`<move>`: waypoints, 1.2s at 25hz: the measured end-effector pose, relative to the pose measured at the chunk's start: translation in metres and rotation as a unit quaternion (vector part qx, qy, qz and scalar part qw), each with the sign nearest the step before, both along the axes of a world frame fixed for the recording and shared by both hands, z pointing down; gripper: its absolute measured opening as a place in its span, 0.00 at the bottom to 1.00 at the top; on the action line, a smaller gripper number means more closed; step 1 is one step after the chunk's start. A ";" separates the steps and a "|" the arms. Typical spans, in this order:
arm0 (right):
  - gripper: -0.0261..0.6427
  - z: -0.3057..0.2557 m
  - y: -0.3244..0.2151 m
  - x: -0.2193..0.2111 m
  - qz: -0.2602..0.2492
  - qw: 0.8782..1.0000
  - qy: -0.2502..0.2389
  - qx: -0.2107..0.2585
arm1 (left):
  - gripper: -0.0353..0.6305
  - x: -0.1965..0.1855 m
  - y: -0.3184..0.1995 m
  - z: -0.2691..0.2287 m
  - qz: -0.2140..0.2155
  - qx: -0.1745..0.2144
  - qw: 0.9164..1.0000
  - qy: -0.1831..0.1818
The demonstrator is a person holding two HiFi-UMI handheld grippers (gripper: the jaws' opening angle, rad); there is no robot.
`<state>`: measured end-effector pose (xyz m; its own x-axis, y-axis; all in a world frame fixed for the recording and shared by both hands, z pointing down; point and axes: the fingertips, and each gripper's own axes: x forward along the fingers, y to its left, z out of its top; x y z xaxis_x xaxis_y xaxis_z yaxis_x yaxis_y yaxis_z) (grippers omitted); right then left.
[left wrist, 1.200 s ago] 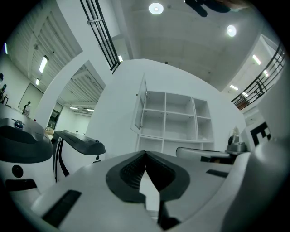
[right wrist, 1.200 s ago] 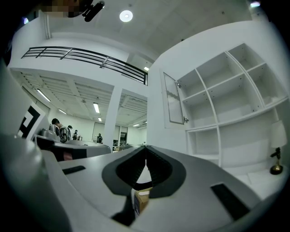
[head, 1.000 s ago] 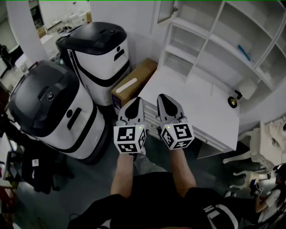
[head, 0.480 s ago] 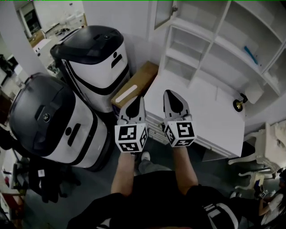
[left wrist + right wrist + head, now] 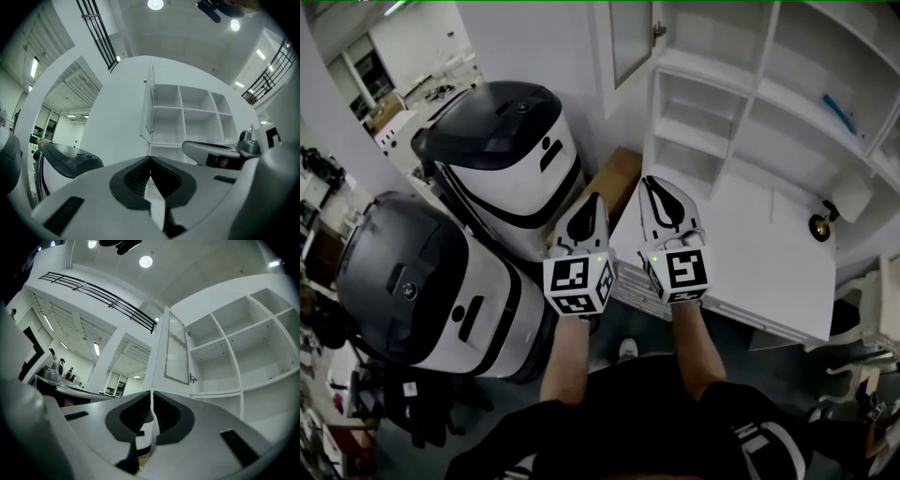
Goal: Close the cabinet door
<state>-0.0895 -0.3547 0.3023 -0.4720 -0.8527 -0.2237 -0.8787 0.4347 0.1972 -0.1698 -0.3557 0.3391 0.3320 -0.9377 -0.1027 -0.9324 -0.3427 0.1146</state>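
Both claws are shut, jaws together and nothing between them. My left claw point(image 5: 594, 202) and my right claw point(image 5: 651, 186) point forward side by side and touch nothing. From them the cabinet door point(image 5: 630, 37) lies ahead and higher, well apart. It stands swung out from the open shelves point(image 5: 722, 103) above the white worktop point(image 5: 750, 244). Its long axis is upright, with the hinges on its right edge. I judge the right claw is nearer, so it should push the door rightward, toward the shelves.

White wall point(image 5: 530, 47), grey floor point(image 5: 511, 398) — ceiling lamps point(image 5: 155, 4) lit.
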 end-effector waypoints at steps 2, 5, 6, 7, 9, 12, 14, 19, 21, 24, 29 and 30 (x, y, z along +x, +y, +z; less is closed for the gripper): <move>0.07 -0.008 -0.008 -0.003 -0.010 1.000 -0.002 0.014 | 0.07 0.002 -0.012 -0.004 0.002 0.006 1.000 0.006; 0.07 -0.020 -0.018 -0.009 -0.027 0.999 -0.009 0.028 | 0.07 0.002 -0.026 -0.011 -0.002 0.013 1.000 0.003; 0.07 -0.022 -0.020 -0.011 -0.034 0.999 -0.014 0.029 | 0.07 0.002 -0.030 -0.012 -0.004 0.015 1.000 0.001; 0.07 -0.024 -0.022 -0.013 -0.039 0.999 -0.013 0.032 | 0.07 0.002 -0.033 -0.014 -0.005 0.017 1.000 -0.001; 0.07 -0.025 -0.026 -0.016 -0.046 0.998 -0.004 0.040 | 0.07 0.002 -0.039 -0.021 -0.007 0.025 1.000 -0.006; 0.07 -0.027 -0.034 -0.024 -0.062 0.997 -0.002 0.047 | 0.07 -0.004 -0.049 -0.033 -0.017 0.039 0.999 -0.012; 0.07 -0.030 -0.040 -0.026 -0.065 0.997 -0.001 0.053 | 0.07 -0.006 -0.053 -0.039 -0.021 0.045 0.999 -0.016; 0.12 -0.035 -0.054 -0.032 -0.070 0.996 0.001 0.057 | 0.07 -0.014 -0.059 -0.043 -0.032 0.049 0.998 -0.023; 0.15 -0.039 -0.060 -0.032 -0.066 0.996 0.004 0.060 | 0.07 -0.016 -0.059 -0.044 -0.035 0.051 0.998 -0.025; 0.16 -0.046 -0.069 -0.037 -0.058 0.996 0.012 0.069 | 0.07 -0.023 -0.057 -0.045 -0.044 0.055 0.997 -0.025; 0.20 -0.056 -0.091 -0.043 -0.033 0.996 0.026 0.082 | 0.07 -0.035 -0.055 -0.038 -0.060 0.047 0.997 -0.023; 0.23 -0.057 -0.095 -0.046 -0.031 0.996 0.033 0.083 | 0.07 -0.038 -0.055 -0.037 -0.064 0.045 0.997 -0.023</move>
